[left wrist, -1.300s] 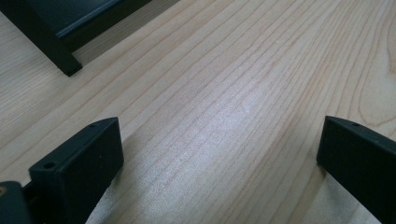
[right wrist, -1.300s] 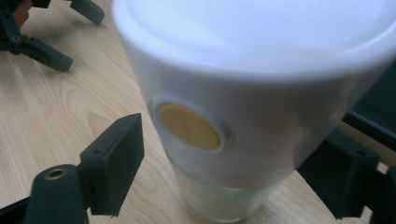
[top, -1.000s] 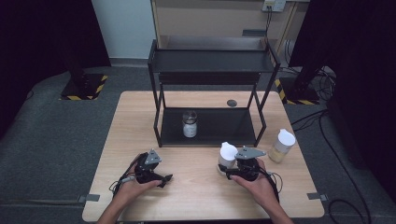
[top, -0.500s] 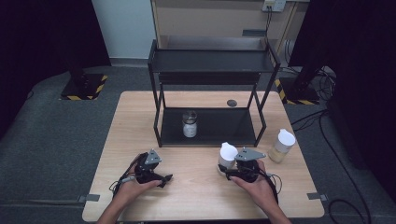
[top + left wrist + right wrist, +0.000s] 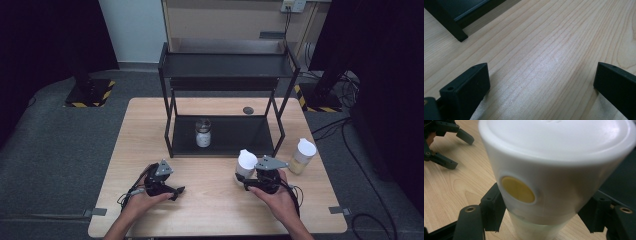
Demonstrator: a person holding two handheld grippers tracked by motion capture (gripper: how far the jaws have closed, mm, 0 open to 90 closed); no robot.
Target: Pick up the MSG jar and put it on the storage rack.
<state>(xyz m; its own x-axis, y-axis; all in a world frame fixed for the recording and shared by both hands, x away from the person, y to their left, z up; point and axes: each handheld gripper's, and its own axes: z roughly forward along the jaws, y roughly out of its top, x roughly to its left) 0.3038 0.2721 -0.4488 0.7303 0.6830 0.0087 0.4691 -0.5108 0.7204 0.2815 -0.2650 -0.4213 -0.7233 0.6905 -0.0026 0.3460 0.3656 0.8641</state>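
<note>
The right gripper (image 5: 248, 181) clamped its jaws on the white-capped bottle (image 5: 245, 164), which stood just before the black rack's (image 5: 168, 139) front edge. The left gripper (image 5: 176, 191) rested wide open and empty on bare table (image 5: 215, 200), well apart from both.

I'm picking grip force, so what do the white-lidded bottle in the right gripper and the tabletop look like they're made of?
The white-lidded bottle looks like plastic: a smooth matte white cap with a yellow dot, over a cloudy translucent body. The right gripper has its jaws on either side of the body. The tabletop looks like pale wood or wood laminate, with clear grain lines and a slight sheen.
</note>
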